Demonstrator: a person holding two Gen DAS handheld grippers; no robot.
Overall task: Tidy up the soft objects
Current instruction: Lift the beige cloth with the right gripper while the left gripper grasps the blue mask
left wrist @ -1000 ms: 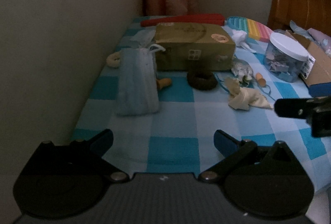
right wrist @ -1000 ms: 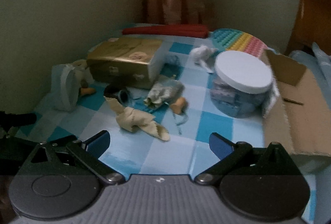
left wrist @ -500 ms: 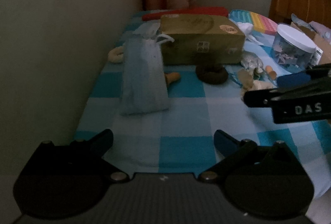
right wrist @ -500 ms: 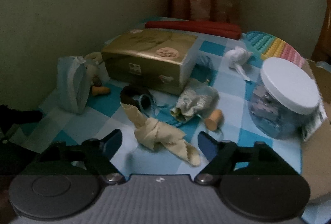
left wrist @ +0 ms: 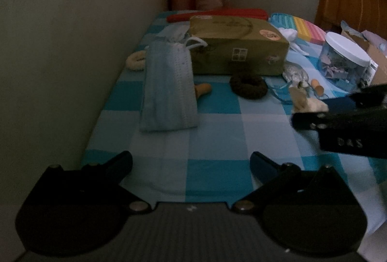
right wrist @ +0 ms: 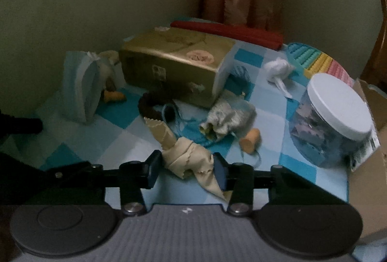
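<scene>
A knotted beige cloth (right wrist: 186, 158) lies on the blue checked tablecloth (right wrist: 106, 114). My right gripper (right wrist: 187, 171) has its pads on both sides of the knot, shut on it; it also shows in the left wrist view (left wrist: 314, 114), with the cloth (left wrist: 307, 102) beside it. My left gripper (left wrist: 191, 163) is open and empty over the near table edge. A pack of blue face masks (left wrist: 167, 90), a dark brown scrunchie (left wrist: 249, 86), a cream scrunchie (left wrist: 135, 60) and a grey drawstring pouch (right wrist: 227, 119) lie around.
A gold tissue box (left wrist: 237, 49) stands mid-table, a red roll (right wrist: 227, 31) behind it. A clear jar with white lid (right wrist: 331, 117) and a cardboard box (right wrist: 372, 153) are on the right. A pastel mat (right wrist: 316, 63) and white cloth (right wrist: 278, 71) lie far right. Wall on the left.
My right gripper moved forward and down to the beige cloth and closed its jaws around the knot. My left gripper has hardly moved.
</scene>
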